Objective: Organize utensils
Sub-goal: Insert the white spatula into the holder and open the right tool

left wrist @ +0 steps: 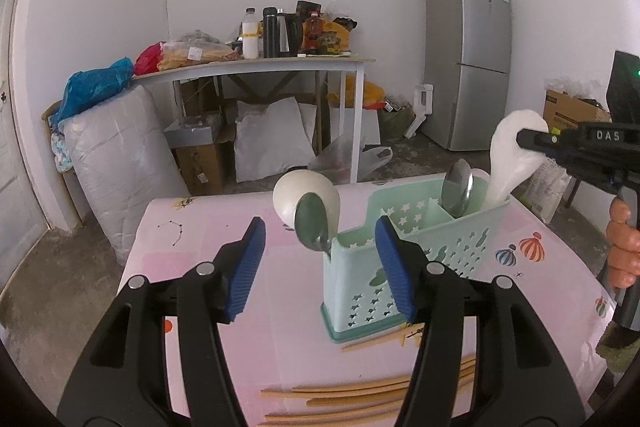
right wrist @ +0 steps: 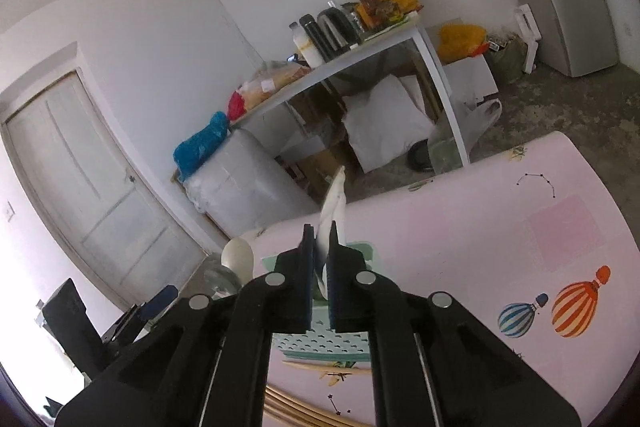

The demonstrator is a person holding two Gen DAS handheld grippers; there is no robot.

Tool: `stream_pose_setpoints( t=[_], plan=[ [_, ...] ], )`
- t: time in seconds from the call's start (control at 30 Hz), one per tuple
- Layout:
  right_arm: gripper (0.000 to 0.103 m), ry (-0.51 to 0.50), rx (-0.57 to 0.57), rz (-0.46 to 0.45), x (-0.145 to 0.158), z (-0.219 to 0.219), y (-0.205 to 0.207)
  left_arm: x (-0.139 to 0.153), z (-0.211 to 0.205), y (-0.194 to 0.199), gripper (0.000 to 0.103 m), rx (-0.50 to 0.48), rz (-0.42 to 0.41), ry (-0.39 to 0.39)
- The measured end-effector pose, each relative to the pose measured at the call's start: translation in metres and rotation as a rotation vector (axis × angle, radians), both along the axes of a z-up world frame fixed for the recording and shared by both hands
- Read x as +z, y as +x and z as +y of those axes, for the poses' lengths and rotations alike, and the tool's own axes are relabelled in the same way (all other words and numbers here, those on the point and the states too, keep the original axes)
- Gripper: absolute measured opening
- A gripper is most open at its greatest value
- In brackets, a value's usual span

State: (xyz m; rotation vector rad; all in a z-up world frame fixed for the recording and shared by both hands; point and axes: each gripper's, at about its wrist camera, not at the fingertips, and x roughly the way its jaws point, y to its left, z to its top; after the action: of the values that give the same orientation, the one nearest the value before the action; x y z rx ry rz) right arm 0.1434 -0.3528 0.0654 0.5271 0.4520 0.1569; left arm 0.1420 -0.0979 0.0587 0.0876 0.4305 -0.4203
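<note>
Right hand-held gripper clamping white spoon

mint caddy w/ spoons, chopsticks flat.

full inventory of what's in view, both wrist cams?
caddy: 1, mint green, on pink table
white spoons: 2; one in caddy's far end, gripped; one in near end
metal spoons: 2, steel; one near end, one far end
chopsticks: several, wooden, on table before caddy
fridge: 1, silver, back right
side table: 1, white, cluttered
door: 1, white
left gripper: open, empty
right gripper: jaws shut on white spoon
hand: 1, holding right gripper
</note>
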Motion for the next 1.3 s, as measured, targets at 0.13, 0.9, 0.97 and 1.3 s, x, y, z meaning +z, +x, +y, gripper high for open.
stream_pose_setpoints(
  t=[0.13,0.9,0.97,1.3],
  plan=[
    [0.005,-0.067,0.007,-0.015,0.008,0.012,0.001,0.0,0.002,0.002,0.054,0.004,0.004,0.009],
    [0.004,-0.173,0.087,-0.12,0.024,0.025,0.013,0.001,-0.001,-0.003,0.054,-0.022,-0.009,0.006],
    [0.004,-0.151,0.113,-0.065,0.012,0.022,0.02,0.001,-0.002,-0.003,0.054,-0.022,-0.007,0.006],
    [0.044,-0.038,0.088,-0.085,0.005,-0.01,-0.013,0.0,-0.001,-0.004,0.054,-0.022,-0.005,0.006]
  ],
)
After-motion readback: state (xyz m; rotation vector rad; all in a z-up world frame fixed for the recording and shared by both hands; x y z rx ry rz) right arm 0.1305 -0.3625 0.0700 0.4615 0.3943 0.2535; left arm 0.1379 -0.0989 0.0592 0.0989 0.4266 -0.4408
